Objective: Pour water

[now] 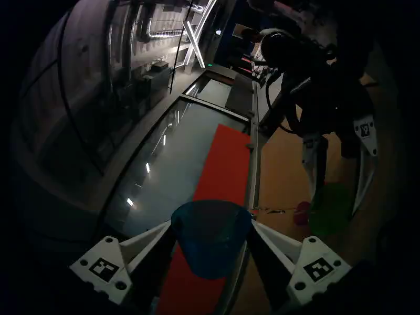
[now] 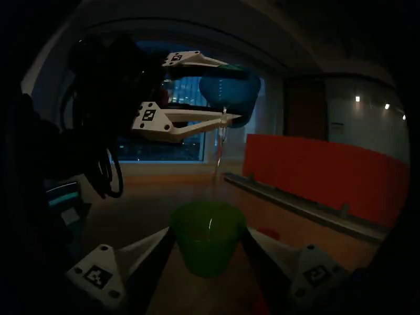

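Green cup (image 2: 208,247), clamped in my right tongs (image 2: 208,233), sits lower centre; left tongs (image 2: 227,90) clamp tipped blue cup (image 2: 233,86) directly above.

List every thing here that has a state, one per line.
blue cup, tipped on its side, pouring.
green cup, upright below the blue cup.
water stream, falling from blue cup toward green cup.
left gripper, shut on blue cup.
right gripper, shut on green cup.
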Tool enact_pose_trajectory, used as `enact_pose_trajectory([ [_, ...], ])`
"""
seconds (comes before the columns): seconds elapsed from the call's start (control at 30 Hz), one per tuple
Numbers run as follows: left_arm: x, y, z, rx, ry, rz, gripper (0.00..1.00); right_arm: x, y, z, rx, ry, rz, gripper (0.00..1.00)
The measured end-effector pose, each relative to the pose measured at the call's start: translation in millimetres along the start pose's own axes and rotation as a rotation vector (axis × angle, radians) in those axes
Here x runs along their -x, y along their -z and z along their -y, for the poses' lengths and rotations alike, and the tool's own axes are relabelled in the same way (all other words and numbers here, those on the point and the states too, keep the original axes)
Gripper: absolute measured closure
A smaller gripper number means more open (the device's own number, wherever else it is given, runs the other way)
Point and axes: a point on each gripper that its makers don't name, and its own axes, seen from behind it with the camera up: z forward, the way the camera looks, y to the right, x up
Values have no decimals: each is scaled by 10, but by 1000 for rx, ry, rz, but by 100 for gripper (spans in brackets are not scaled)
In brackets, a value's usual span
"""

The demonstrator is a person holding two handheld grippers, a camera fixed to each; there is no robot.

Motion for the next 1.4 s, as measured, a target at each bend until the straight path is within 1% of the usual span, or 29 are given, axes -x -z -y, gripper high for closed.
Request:
enact_pose_trajectory([
  [0.37,4,18,36,0,-37,8,14,-28,11,-5,0,-8,-13,0],
  [0.67,-5,19,19,10,-63,11,14,-36,24,-17,5,-12,-19,0],
  [0.97,-39,19,36,5,-97,11,14,-41,34,-10,6,-15,-24,0],
  [1.4,-89,48,85,2,-146,10,14,-76,48,-3,7,-11,-29,0],
])
